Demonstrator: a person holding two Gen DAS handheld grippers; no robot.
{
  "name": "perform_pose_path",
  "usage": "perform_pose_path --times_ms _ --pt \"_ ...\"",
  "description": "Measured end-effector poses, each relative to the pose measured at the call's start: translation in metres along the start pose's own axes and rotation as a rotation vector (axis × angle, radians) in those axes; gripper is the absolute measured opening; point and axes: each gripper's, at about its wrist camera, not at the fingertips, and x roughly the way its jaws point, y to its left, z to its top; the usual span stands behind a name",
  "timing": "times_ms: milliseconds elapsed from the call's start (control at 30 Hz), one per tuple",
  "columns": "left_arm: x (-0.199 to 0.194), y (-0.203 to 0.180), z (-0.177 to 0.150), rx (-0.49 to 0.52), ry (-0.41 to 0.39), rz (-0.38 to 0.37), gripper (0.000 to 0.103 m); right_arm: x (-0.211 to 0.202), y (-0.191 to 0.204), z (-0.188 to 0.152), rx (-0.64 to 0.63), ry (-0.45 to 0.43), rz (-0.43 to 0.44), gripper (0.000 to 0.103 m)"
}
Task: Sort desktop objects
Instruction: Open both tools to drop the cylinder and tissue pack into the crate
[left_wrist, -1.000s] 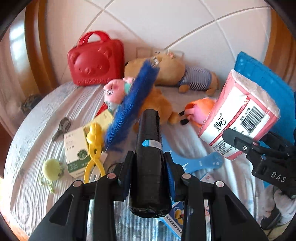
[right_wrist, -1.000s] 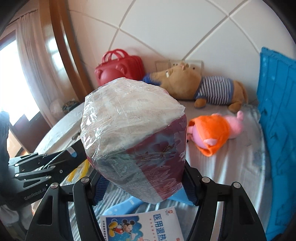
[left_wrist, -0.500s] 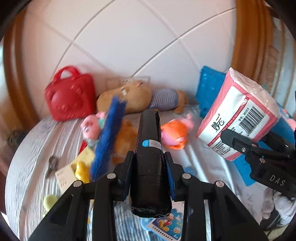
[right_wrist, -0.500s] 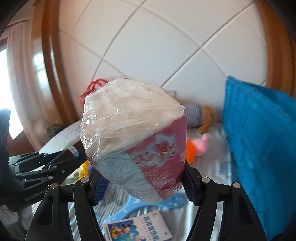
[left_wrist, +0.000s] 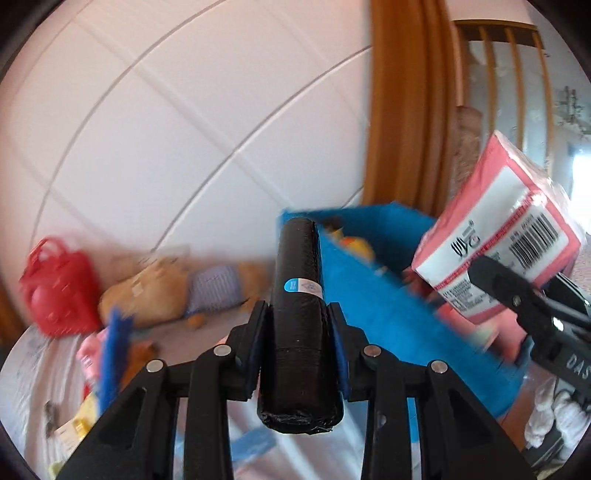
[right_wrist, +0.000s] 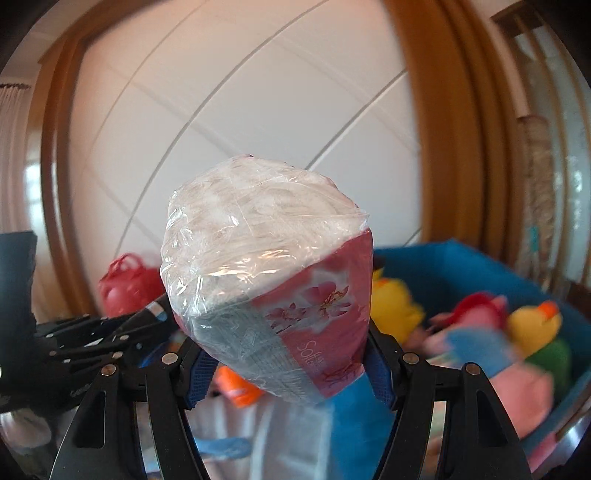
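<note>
My left gripper (left_wrist: 297, 343) is shut on a black roll of bags (left_wrist: 298, 317) and holds it up in the air. My right gripper (right_wrist: 286, 363) is shut on a pink tissue pack (right_wrist: 269, 273); the pack also shows in the left wrist view (left_wrist: 498, 229) at the right. A blue fabric bin (left_wrist: 376, 291) stands past the roll; in the right wrist view the bin (right_wrist: 461, 266) holds several plush toys (right_wrist: 480, 325). The left gripper appears at the left of the right wrist view (right_wrist: 99, 332).
On the white-clothed table (left_wrist: 33, 373) lie a red bear bag (left_wrist: 55, 291), a brown plush with striped shirt (left_wrist: 177, 291), a blue brush (left_wrist: 114, 350) and small boxes. A white tiled wall and a wooden frame (left_wrist: 406, 110) rise behind.
Both grippers have swung right and upward with their loads. The blue bin has come into the middle of both views; the table clutter has slid to the lower left.
</note>
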Motion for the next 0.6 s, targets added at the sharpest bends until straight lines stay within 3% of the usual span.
perform_pose_path --times_ms 133,267,400,567,600 --pt "0.026 -0.076 0.032 0.022 -0.027 -0.074 0.031 -0.021 -0.074 0.014 0.006 -0.037 -0.102 0.069" --pt "0.058 -0.136 0.041 0.06 0.012 -0.11 0.031 -0.027 -0.139 0.008 0.049 -0.012 -0.184 0.069" --pt "0.088 -0.176 0.035 0.099 0.087 -0.1 0.031 -0.023 -0.185 -0.005 0.074 0.028 -0.256 0.069" --pt "0.118 -0.196 0.018 0.131 0.171 -0.05 0.033 0.013 -0.227 -0.022 0.108 0.133 -0.301 0.07" --pt "0.12 -0.196 0.016 0.134 0.177 -0.034 0.043 0.021 -0.232 -0.026 0.111 0.164 -0.302 0.071"
